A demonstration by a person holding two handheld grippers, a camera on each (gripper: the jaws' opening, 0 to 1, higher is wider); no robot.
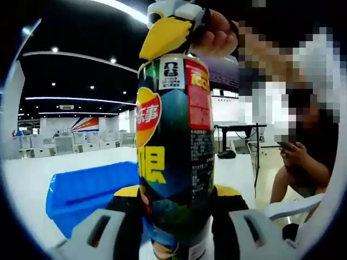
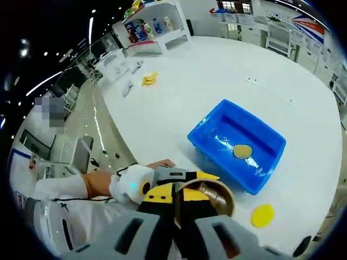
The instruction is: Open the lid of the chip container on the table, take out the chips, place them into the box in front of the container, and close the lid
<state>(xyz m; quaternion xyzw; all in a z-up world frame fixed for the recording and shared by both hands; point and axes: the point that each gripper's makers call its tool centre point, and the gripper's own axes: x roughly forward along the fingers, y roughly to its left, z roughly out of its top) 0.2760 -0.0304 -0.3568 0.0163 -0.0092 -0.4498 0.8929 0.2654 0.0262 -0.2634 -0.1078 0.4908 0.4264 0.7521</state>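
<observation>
Hold tall dark cylindrical chip canister (image 1: 174,151) upright, clamped between left gripper (image 1: 174,227) jaws. Keep right gripper (image 2: 176,230) above open mouth; jaw state there cannot tell. Lower straight into tube, pinch lightly to avoid cracking chips. Canister stands on white table (image 2: 217,81), beside blue rectangular plastic box (image 2: 237,143); one pale chip (image 2: 242,151) inside; yellow round lid (image 2: 262,215) beside box.

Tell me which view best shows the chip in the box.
The right gripper view: it looks down into the blue box, where one chip lies on the floor. The left gripper view catches just the box's outer wall behind the can.
</observation>
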